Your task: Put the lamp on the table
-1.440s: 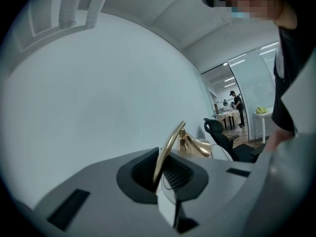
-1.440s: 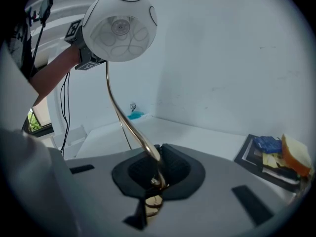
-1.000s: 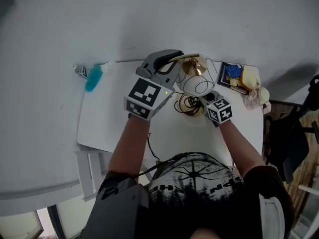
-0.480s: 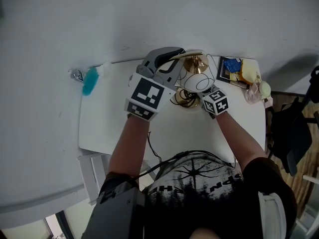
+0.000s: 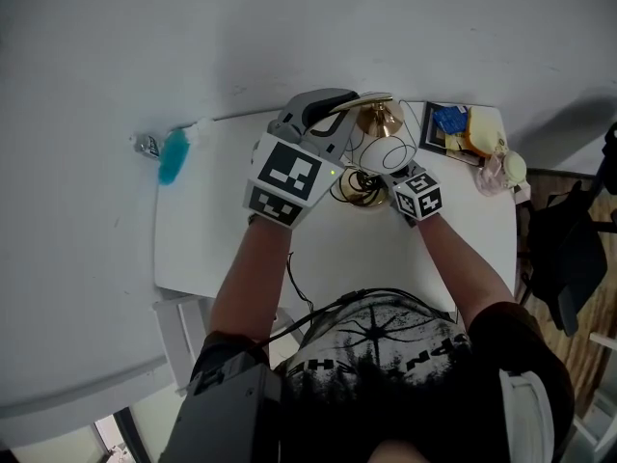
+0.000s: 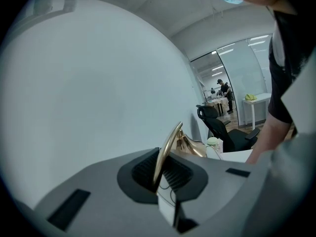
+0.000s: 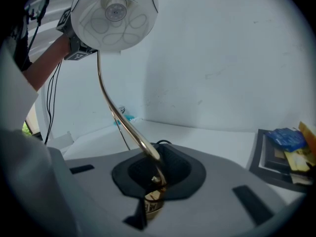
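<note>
The lamp has a white globe shade, a thin curved gold arm and a round gold base low over the white table; whether the base touches it is hidden. My left gripper is shut on the gold arm near its top bend, which shows between the pads of the left gripper. My right gripper is shut on the lower stem just above the base. From the right gripper the arm curves up to the shade.
A stack of books with yellow things and a small glass bottle fill the table's far right corner. A blue brush lies off the left edge. A black cable trails toward the person. A dark chair stands at right.
Both grippers and the lamp have shifted slightly toward the table's far edge. Both grips have stayed on the lamp.
</note>
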`<state>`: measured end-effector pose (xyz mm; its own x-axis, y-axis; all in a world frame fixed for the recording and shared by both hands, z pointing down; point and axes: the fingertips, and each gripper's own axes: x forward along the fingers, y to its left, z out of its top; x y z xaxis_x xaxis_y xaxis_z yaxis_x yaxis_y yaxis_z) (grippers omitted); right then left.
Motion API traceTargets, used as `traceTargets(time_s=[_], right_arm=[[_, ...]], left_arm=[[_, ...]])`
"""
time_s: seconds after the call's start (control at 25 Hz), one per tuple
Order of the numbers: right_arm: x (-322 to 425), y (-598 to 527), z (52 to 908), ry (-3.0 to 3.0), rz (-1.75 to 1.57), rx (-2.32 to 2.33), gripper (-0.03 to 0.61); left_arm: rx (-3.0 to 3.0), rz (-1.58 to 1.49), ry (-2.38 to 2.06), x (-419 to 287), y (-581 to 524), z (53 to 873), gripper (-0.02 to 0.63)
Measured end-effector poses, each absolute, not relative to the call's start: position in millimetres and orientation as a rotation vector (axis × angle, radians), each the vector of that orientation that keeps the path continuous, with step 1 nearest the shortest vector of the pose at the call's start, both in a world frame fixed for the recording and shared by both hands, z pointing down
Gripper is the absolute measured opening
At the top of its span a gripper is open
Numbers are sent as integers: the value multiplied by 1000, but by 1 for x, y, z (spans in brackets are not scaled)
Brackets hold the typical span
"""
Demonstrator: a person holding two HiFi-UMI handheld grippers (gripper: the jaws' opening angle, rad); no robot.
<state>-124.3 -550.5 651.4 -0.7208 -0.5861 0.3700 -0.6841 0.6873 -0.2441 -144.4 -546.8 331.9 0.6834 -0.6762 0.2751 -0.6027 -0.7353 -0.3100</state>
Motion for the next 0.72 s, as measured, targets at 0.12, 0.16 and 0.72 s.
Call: traceTargets(time_s=[0.12,0.16,0.72], right_arm=[[-124,-550,653,-2645,543,1033,20],[-124,-550,653,-2649,544,1039,20],[-121,-549,661,-2609,569,1055,22]], left_arm=[[-2705,-572,1029,-141,-548,333,20],[-2707,-578,1024,-140,-548,334,20],[-2656,-607,1038,-135,-546,335,21]])
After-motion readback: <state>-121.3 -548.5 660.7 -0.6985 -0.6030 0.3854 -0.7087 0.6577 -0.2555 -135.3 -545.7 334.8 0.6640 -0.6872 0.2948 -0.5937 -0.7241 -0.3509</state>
